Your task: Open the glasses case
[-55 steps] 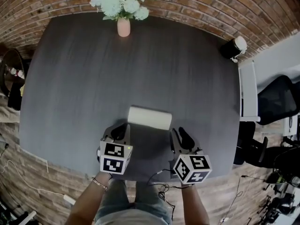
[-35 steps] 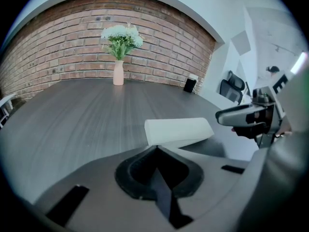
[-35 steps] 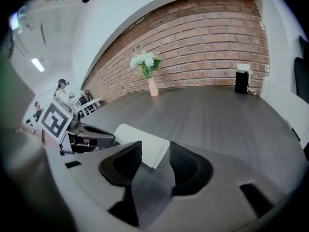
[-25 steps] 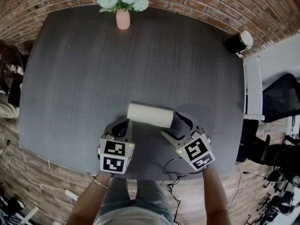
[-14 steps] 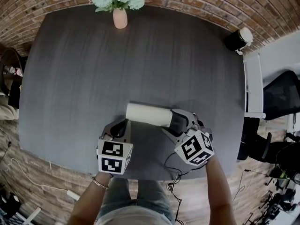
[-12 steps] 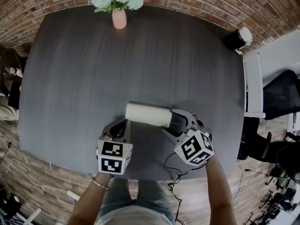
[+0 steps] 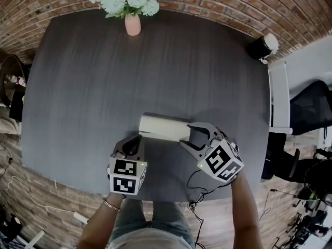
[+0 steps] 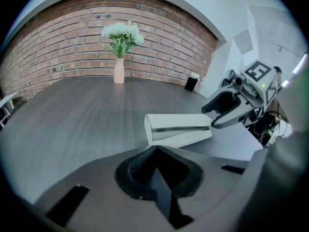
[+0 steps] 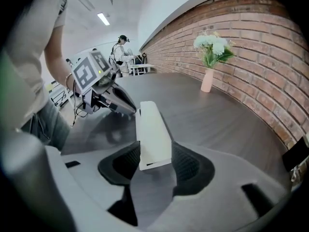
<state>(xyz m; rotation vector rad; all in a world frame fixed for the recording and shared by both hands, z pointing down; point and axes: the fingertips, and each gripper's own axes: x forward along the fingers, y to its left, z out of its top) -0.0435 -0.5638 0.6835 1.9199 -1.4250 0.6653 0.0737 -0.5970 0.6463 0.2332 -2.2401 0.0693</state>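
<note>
Glasses case (image 7: 163, 127): white, closed, lying flat on the table (image 7: 155, 61); I see one end of it between my right jaws.
Right gripper (image 7: 191, 137): jaws closing around that end.
Left gripper (image 7: 136, 140): clenched and empty, with the case just ahead of its tips.

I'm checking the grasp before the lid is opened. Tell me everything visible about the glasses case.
The glasses case is a white, smooth, hard-looking oblong with a dark seam along its side, apparently closed. It lies flat on the dark table, lengthwise across the person's front. The right claw straddles its right end, jaws closing; the left claw sits shut near its left end.
</note>
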